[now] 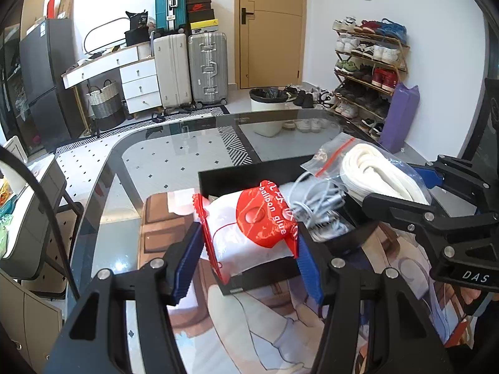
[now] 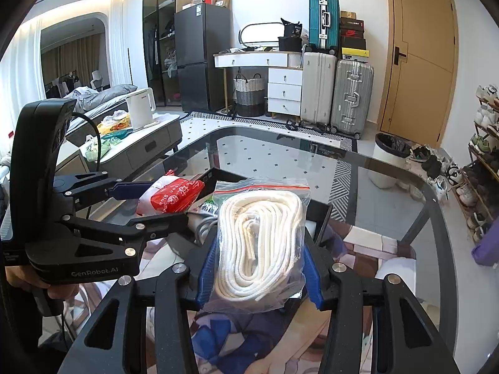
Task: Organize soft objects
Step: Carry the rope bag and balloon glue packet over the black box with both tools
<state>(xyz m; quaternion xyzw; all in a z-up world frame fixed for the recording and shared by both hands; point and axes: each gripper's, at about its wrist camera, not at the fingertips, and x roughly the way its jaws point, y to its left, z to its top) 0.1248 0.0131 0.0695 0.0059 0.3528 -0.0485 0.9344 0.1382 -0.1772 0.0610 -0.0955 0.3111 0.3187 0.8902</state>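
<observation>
Glass table (image 1: 174,143) fills the foreground of both views, with a printed mat (image 1: 249,318) laid on it and a black tray (image 1: 237,174) resting on the mat.

Left wrist view: the left gripper (image 1: 249,255) has its blue pads pressed on both sides of a red-and-white packet (image 1: 249,230) printed "balloon glue"; jaws part-way closed, holding the packet over the near end of the tray. A tangle of grey cables (image 1: 315,205) lies in the tray just beside the packet. This view alone shows the full shoe rack (image 1: 368,62) and a purple bag (image 1: 399,115) against the wall.

Right wrist view: the right gripper (image 2: 259,268) is clamped on a clear zip bag of white rope (image 2: 259,243), held over the tray, jaws narrow. The left gripper and packet appear at left. Only this view shows a white kettle (image 2: 140,107), a bed (image 2: 103,93) and a hand (image 2: 59,291) on the left gripper's handle.
</observation>
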